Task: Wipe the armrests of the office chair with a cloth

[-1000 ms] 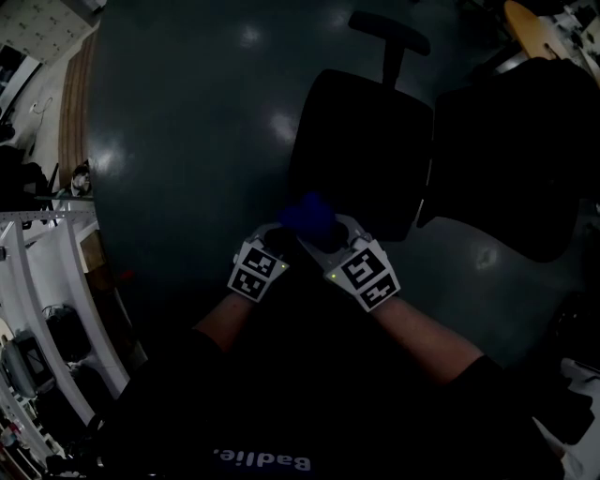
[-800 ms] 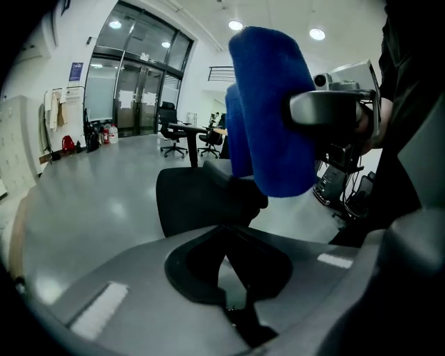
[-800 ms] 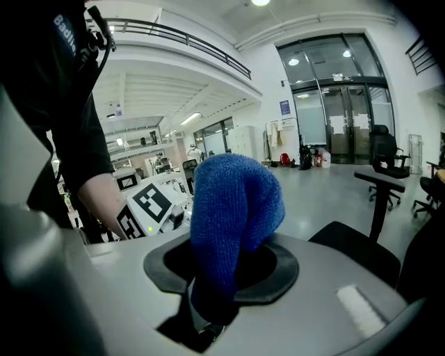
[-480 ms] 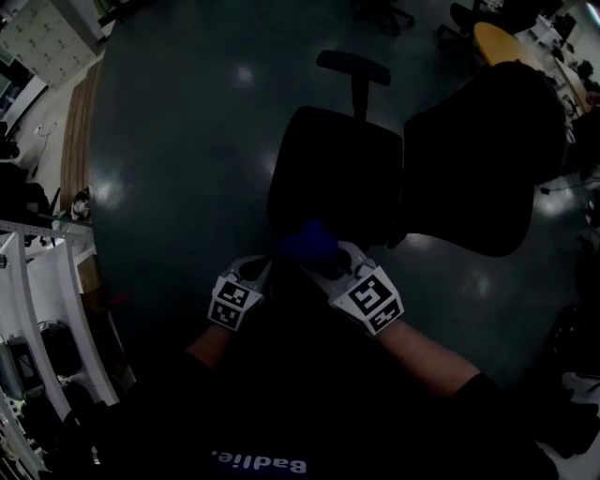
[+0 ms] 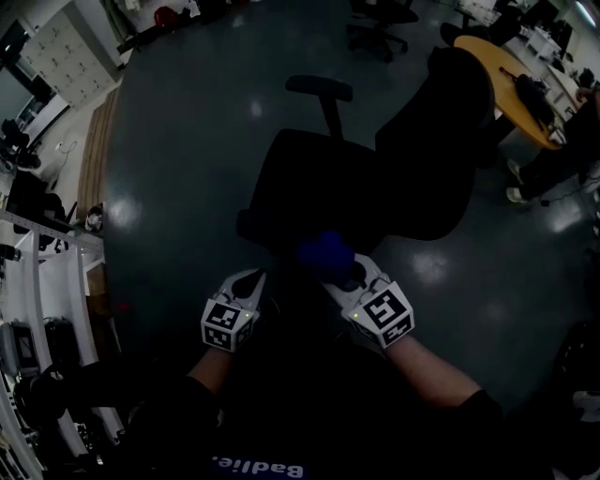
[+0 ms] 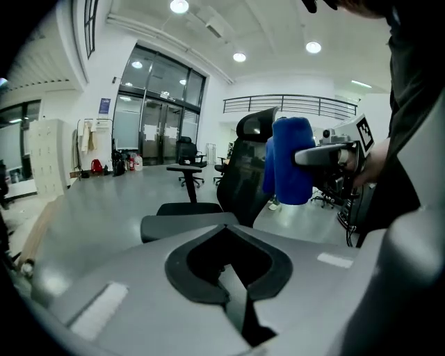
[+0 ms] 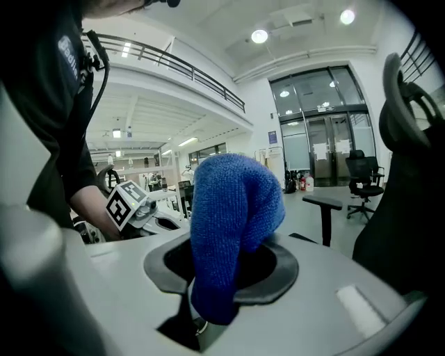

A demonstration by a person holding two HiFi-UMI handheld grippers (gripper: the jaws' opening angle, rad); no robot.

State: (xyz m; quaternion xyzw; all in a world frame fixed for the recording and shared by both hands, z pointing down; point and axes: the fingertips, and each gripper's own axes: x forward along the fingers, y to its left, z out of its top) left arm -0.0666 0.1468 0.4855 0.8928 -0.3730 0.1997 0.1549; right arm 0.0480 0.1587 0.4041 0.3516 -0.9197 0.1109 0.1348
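A black office chair stands in front of me, its seat toward me and its backrest to the right. One T-shaped armrest shows on the seat's far side, and it appears again as the armrest and the armrest. My right gripper is shut on a blue cloth, which bulges up out of the jaws as a thick fold. The cloth fills the right gripper view. My left gripper is shut with nothing in it and sits beside the right one, near the seat's front edge.
The floor is dark and glossy. A round wooden table and a person's legs lie at the far right. Another office chair stands at the back. White shelving runs along the left edge.
Both grippers sit lower in the head view and a little farther apart. The chair now shows more fully, with more of the room visible behind it. The cloth stays clamped.
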